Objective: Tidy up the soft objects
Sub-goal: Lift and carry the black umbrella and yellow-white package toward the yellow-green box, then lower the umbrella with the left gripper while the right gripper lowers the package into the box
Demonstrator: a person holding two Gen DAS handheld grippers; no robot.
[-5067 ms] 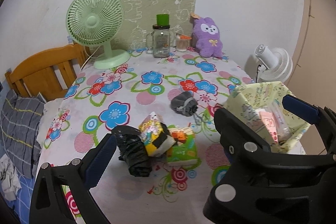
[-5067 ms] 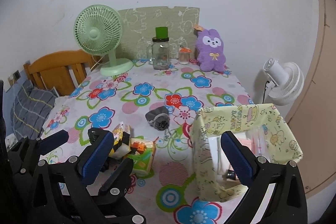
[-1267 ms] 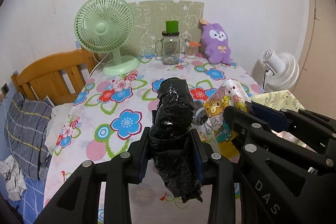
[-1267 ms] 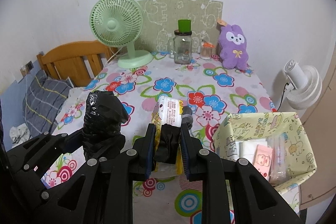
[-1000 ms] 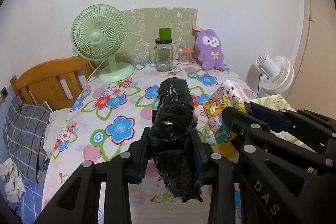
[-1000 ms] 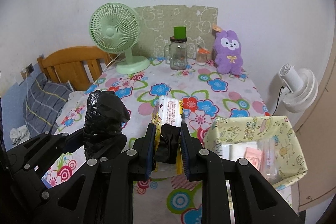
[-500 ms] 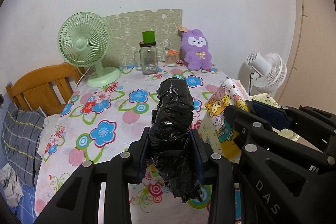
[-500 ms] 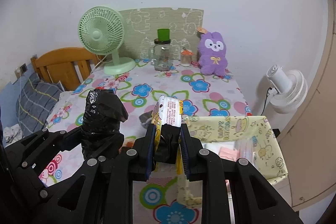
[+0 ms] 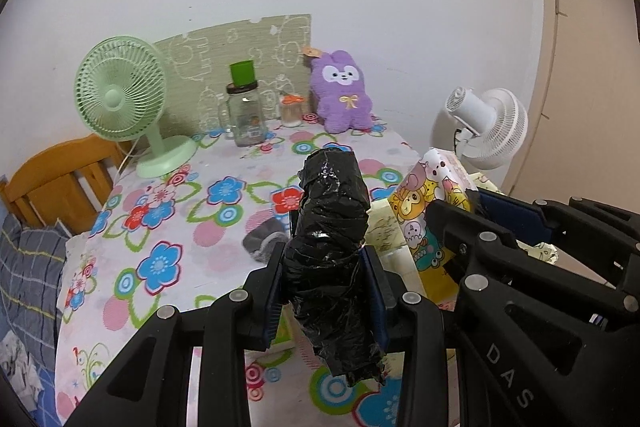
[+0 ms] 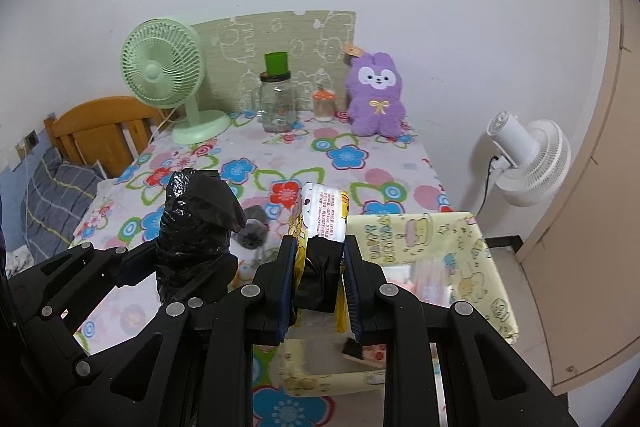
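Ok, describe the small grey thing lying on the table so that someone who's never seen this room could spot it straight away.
Start at the table with the flowered cloth and find the yellow cartoon-print box at its near right corner. Just left of that box, by a red flower, lies the grey bundle. It is the only dull, plain thing there; the black wrapped roll and cartoon packet nearby are both held up in jaws.

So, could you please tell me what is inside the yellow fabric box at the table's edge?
Inside the yellow box there are pale pink and white soft packets, blurred. The right claw and its cartoon-print pack cover the left part of the inside, so the rest cannot be seen.
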